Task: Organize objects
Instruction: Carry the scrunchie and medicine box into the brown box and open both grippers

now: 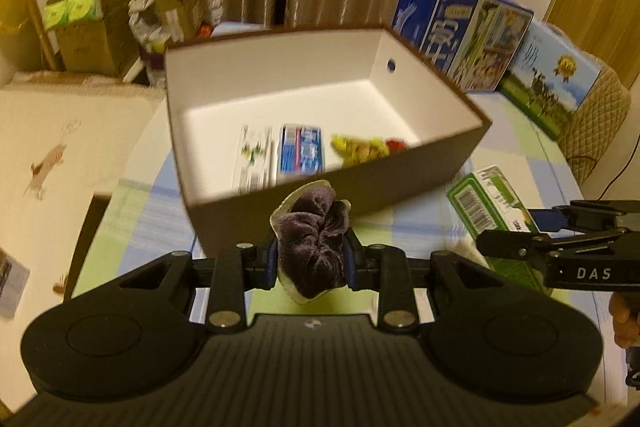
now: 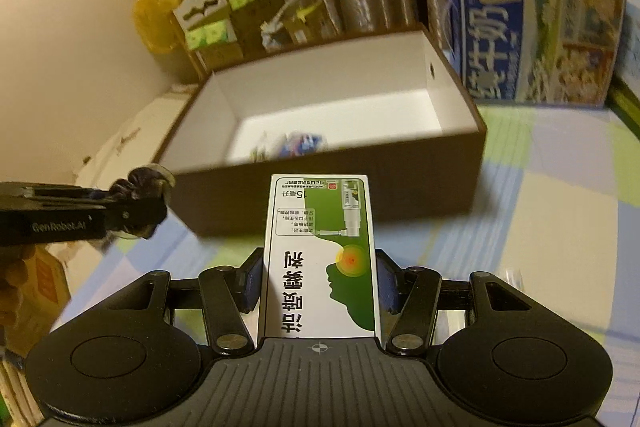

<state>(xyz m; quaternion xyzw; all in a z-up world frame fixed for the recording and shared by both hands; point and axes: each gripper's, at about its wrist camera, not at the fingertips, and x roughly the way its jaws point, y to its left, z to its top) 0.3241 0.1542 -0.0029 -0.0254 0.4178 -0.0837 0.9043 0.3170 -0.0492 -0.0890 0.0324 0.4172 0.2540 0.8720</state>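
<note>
Left wrist view shows your left gripper (image 1: 310,259) squeezing a purple scrunchie (image 1: 312,247) while your right gripper (image 2: 318,283) pinches the green box (image 2: 320,255), both just before the brown box (image 1: 400,175), so next lift them over its wall.

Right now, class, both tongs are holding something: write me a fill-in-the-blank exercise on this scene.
1. The left tongs grip a dark purple ____.
2. The right tongs hold a green and white ____.
3. The brown storage box has a ____ interior.
4. The blue toothpaste carton lies ____ the storage box.

Missing words: scrunchie; carton; white; inside
</note>
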